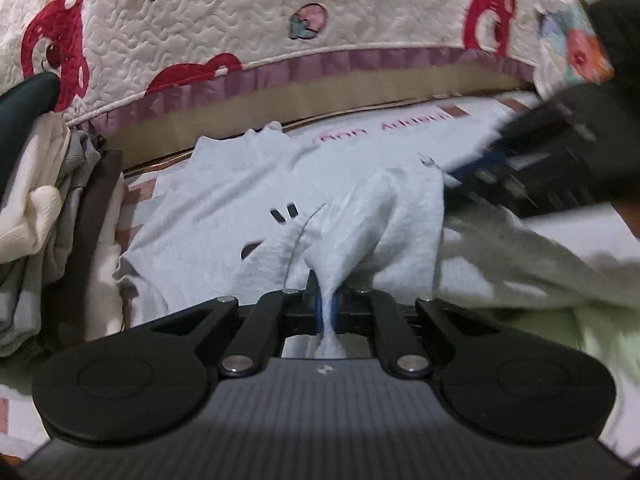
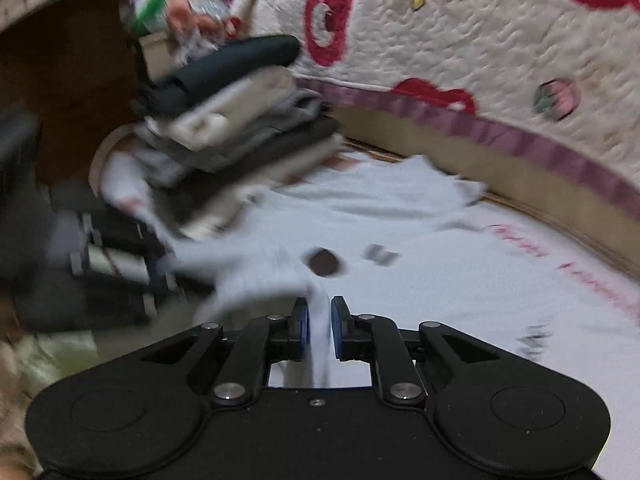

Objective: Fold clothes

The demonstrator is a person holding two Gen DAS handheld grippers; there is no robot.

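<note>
A white T-shirt (image 1: 224, 196) with small black marks lies spread on a white printed sheet; it also shows in the right wrist view (image 2: 360, 208). My left gripper (image 1: 326, 300) is shut on a bunched fold of the shirt's near edge. My right gripper (image 2: 319, 316) is shut on another pinch of the same shirt. In the left wrist view the right gripper (image 1: 452, 172) holds the cloth at the right, lifted a little. In the right wrist view the left gripper (image 2: 160, 276) is a blur at the left.
A stack of folded clothes (image 2: 236, 120) stands at the left of the shirt, also in the left wrist view (image 1: 44, 184). A quilted cover with red prints (image 1: 240, 20) hangs behind over a tan edge (image 1: 320, 100). A dark wooden piece (image 2: 68, 64) is far left.
</note>
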